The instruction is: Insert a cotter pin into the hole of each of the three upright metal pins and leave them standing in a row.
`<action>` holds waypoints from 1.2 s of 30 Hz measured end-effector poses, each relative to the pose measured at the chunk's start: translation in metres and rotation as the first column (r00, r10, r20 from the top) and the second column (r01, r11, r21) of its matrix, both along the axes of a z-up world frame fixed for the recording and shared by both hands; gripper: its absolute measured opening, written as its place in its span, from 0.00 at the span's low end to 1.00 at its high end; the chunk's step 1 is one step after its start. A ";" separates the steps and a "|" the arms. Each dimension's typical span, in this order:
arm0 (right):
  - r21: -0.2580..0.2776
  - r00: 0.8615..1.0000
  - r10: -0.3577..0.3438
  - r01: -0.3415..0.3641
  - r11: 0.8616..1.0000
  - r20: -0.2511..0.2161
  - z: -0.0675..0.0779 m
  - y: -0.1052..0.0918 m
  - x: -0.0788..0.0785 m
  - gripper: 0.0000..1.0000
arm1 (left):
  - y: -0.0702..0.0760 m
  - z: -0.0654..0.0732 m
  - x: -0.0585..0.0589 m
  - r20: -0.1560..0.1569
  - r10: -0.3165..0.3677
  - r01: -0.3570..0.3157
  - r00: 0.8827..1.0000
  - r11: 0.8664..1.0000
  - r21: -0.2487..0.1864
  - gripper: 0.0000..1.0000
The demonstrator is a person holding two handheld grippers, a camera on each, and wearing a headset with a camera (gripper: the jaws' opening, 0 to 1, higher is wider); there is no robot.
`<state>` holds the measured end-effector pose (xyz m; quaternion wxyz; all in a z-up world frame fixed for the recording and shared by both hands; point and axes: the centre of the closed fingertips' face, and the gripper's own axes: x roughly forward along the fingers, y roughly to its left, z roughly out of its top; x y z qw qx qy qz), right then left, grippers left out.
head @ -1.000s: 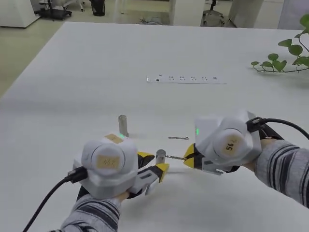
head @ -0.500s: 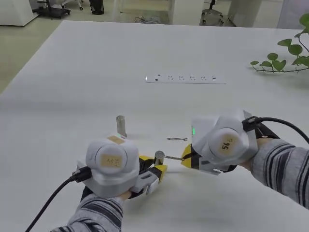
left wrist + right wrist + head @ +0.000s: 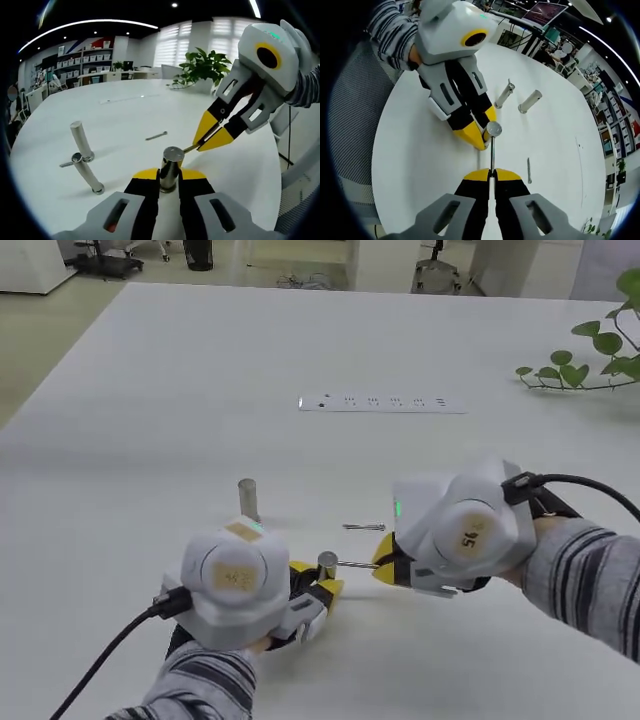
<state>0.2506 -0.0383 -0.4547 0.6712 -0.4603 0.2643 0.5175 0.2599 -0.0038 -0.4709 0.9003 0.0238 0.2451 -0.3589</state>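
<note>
Far left on the white table [image 3: 150, 370]: standing pin [image 3: 247, 500], upright, clear of both grippers. In the left gripper view, just beside it and nearer: second pin [image 3: 88, 174], with a fitted cotter pin [image 3: 69, 162] through its top. Upright or leaning, cannot tell through the fisheye.

Next to the right: left gripper [image 3: 318, 580], jaws closed around the held pin [image 3: 327, 562]. Clamped low on its shaft between the yellow tips, standing upright, round top clear above them.

Right of that: cotter pin [image 3: 356, 564], lying level between the two grippers. Near end pinched in the right gripper [image 3: 384, 564], jaws shut tight on it. Far end touching the side of the held pin just under its top. Whether already in the hole, cannot tell. In the right gripper view, running straight out from the closed tips to the pin's top.

Just behind the right gripper's tips: loose cotter pin [image 3: 365, 527], flat on the table, touching nothing.

Well behind, toward mid-table: white power strip [image 3: 382, 403], lying crosswise. Far right edge: green plant [image 3: 590, 360], trailing leaves over the table.
</note>
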 end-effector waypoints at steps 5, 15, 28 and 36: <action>0.029 1.000 0.004 -0.004 1.000 -0.010 0.005 0.007 -0.002 0.00 | 0.000 0.000 0.000 0.018 0.001 -0.001 1.000 1.000 0.004 0.10; 0.053 1.000 0.030 -0.029 0.998 -0.007 0.006 0.019 -0.002 0.00 | 0.000 -0.001 0.001 0.021 0.012 -0.012 1.000 1.000 -0.003 0.10; 0.072 1.000 0.031 -0.030 0.997 -0.005 0.005 0.029 0.000 0.00 | 0.000 -0.002 0.002 0.020 0.034 -0.034 0.999 0.999 -0.008 0.10; 0.101 1.000 0.001 -0.001 0.995 -0.002 0.008 0.030 0.003 0.03 | 0.000 -0.002 0.002 0.004 0.063 -0.063 0.998 0.998 -0.023 0.10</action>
